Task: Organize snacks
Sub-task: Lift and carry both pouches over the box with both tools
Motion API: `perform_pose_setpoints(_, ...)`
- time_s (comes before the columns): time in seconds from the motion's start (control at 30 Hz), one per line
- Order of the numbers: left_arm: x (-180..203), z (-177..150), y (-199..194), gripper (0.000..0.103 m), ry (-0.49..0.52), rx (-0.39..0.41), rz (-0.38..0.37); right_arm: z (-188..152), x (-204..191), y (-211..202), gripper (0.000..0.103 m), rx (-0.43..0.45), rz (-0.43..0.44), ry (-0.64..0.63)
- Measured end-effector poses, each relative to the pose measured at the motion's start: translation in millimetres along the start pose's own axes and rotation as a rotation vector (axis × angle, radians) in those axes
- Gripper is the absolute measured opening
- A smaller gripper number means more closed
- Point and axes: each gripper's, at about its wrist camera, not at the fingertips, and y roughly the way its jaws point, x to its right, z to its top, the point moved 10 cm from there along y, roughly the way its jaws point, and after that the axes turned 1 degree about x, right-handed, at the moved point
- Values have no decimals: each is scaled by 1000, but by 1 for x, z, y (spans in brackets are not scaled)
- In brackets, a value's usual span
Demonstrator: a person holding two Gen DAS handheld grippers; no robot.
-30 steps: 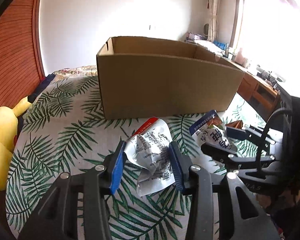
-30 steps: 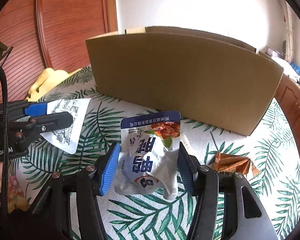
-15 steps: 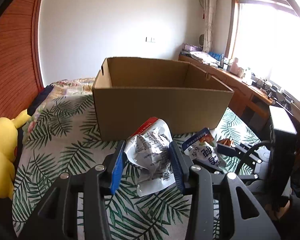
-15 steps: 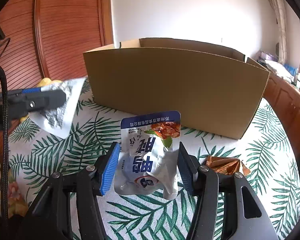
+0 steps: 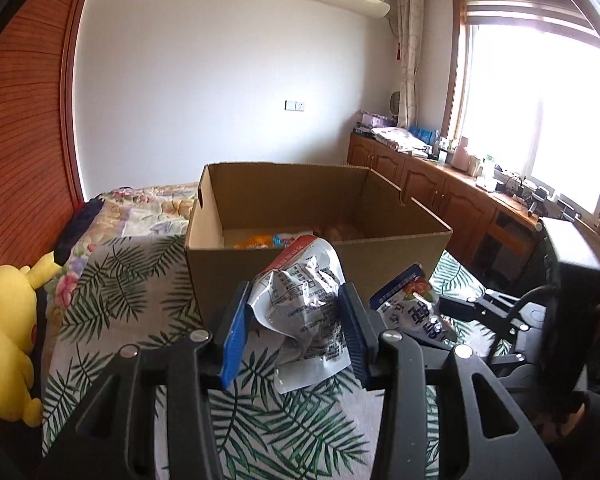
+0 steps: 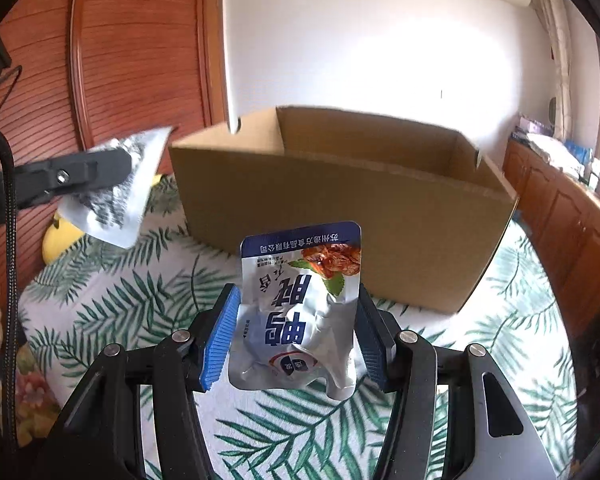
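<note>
My left gripper (image 5: 296,330) is shut on a crumpled silver snack pouch with a red edge (image 5: 304,308), held in the air in front of the open cardboard box (image 5: 268,268). My right gripper (image 6: 296,340) is shut on a silver and blue snack pouch (image 6: 304,304), also raised short of the box (image 6: 340,216). Each gripper shows in the other's view: the right one with its pouch (image 5: 412,308) at the lower right, the left one with its pouch (image 6: 116,188) at the left. A few snacks (image 5: 268,240) lie inside the box.
The box stands on a bed with a palm-leaf cover (image 5: 112,300). A yellow plush toy (image 5: 4,336) lies at the left edge. A wooden headboard (image 6: 132,60) is behind; cabinets (image 5: 432,188) line the right wall under the window.
Both grippers have risen with their pouches, from just above the bed cover to about the level of the box rim. The inside of the box has come into the left wrist view.
</note>
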Motion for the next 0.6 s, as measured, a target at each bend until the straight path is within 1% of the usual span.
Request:
perform_pose_setpoints(0.1, 0, 7, 3, 42, -1, 9, 0, 15, 3, -9, 57, 21, 1, -2)
perform_pose_setpoints(0.27, -3, 17, 10, 42, -5, 17, -1, 37, 14, -11, 57, 46, 0, 3)
perform_pose_setpoints(0.6, -13, 44, 40, 42, -5, 20, -2, 70, 34, -11, 57, 75, -20, -12)
